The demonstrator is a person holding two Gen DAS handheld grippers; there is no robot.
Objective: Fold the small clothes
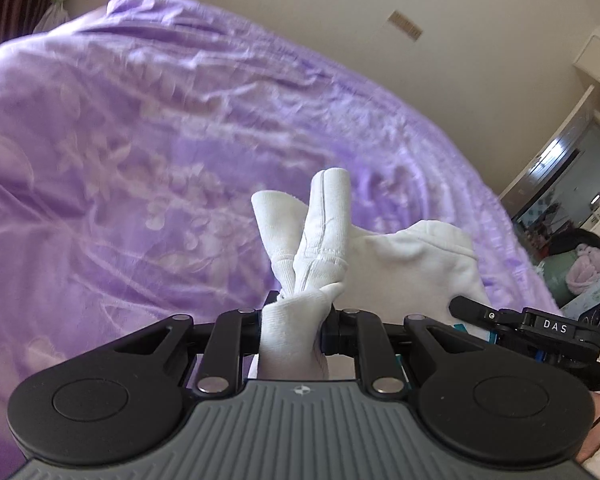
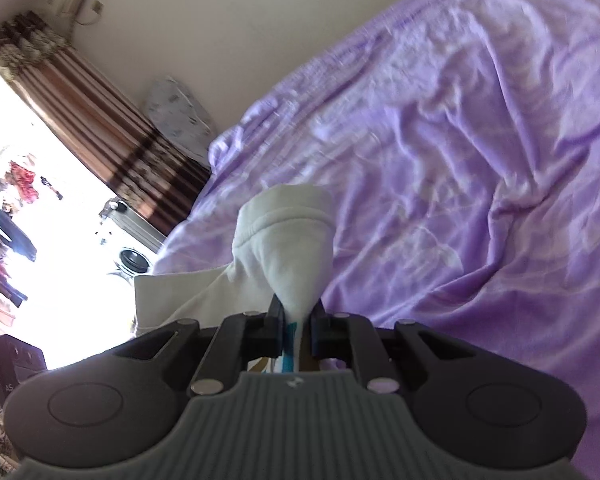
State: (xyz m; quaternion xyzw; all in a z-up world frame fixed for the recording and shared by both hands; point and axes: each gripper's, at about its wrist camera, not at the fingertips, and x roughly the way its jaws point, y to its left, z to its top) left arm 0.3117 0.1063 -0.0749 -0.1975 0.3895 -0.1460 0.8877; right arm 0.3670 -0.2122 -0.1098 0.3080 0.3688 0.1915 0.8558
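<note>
The garment [image 1: 412, 264] hangs above the bed [image 1: 140, 160], pinched between the left tongs [image 1: 296, 312] and right tongs [image 2: 298, 312].

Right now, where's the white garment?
The white garment is held up over the purple bedspread, pinched in both the left gripper and the right gripper, at centre-bottom of each wrist view.

A wide bed covered by a rumpled, glossy purple bedspread with a pale flower pattern [image 1: 148, 128] fills both views. Beyond the bedspread's far edge, a grey-white patterned pillow [image 2: 178, 120] leans against the cream wall [image 2: 228, 32].
</note>
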